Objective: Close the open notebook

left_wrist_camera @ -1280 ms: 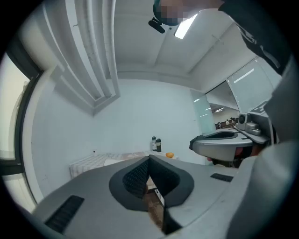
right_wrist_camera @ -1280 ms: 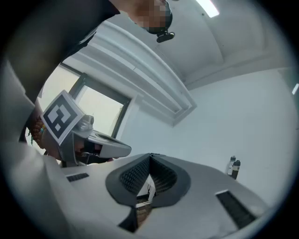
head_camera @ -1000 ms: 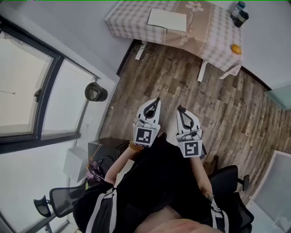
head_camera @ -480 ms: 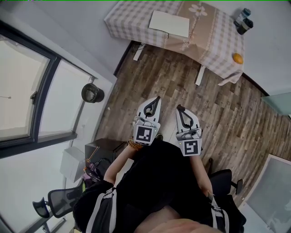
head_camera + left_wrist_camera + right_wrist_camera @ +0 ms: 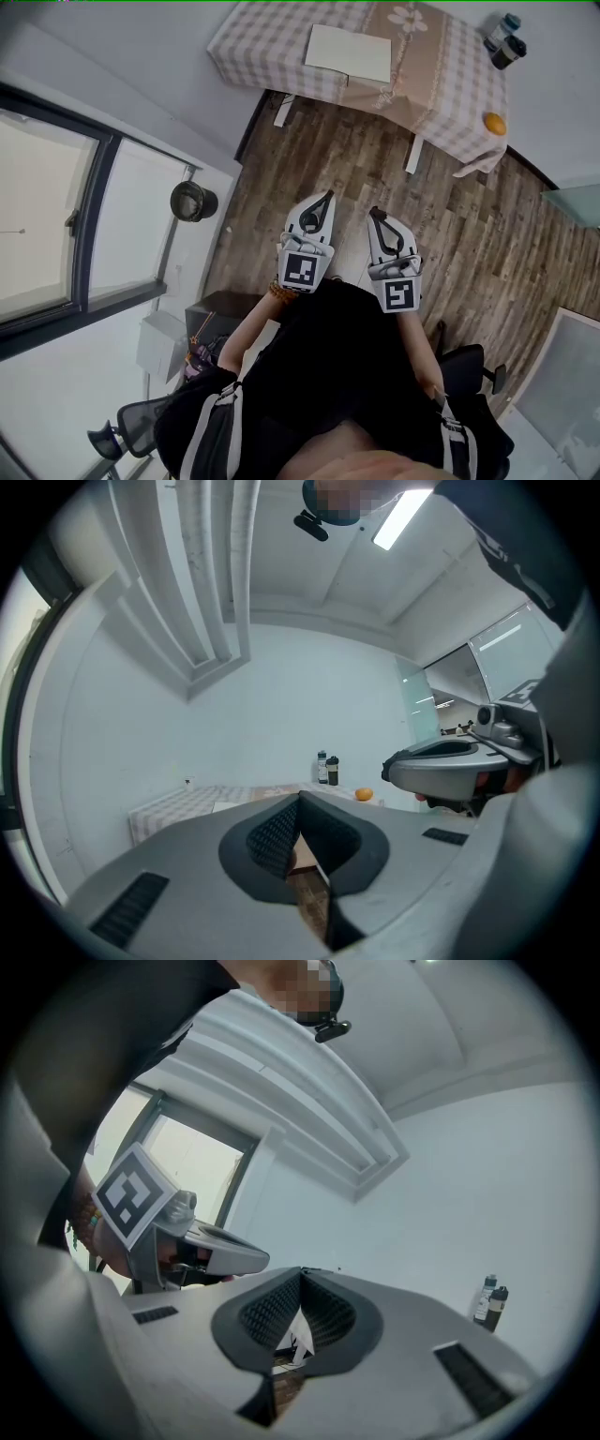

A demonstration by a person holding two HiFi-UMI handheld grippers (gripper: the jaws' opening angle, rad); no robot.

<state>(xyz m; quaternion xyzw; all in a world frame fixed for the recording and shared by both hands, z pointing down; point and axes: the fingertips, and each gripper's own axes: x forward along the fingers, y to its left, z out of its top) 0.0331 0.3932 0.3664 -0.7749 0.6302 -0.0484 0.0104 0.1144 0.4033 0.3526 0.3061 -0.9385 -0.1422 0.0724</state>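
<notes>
The open notebook (image 5: pixel 349 52) lies flat with white pages up on the checked tablecloth of the table (image 5: pixel 441 89) at the far wall. Both grippers are held level above the wooden floor, well short of the table. My left gripper (image 5: pixel 325 197) is shut with nothing in it; its meshed pads (image 5: pixel 281 832) meet at the tip. My right gripper (image 5: pixel 375 213) is shut and empty too, pads (image 5: pixel 323 1312) together. In the left gripper view the table (image 5: pixel 178 806) shows far ahead, with the right gripper (image 5: pixel 450 771) alongside.
Two dark bottles (image 5: pixel 503 39) and an orange (image 5: pixel 495 123) stand at the table's right end. A round dark pot (image 5: pixel 193 201) sits by the window at left. Office chairs (image 5: pixel 131 427) (image 5: pixel 469 361) and a dark cabinet (image 5: pixel 225 309) flank the person.
The person has stepped forward across the floor and both grippers moved with them toward the table. Both stayed shut and side by side.
</notes>
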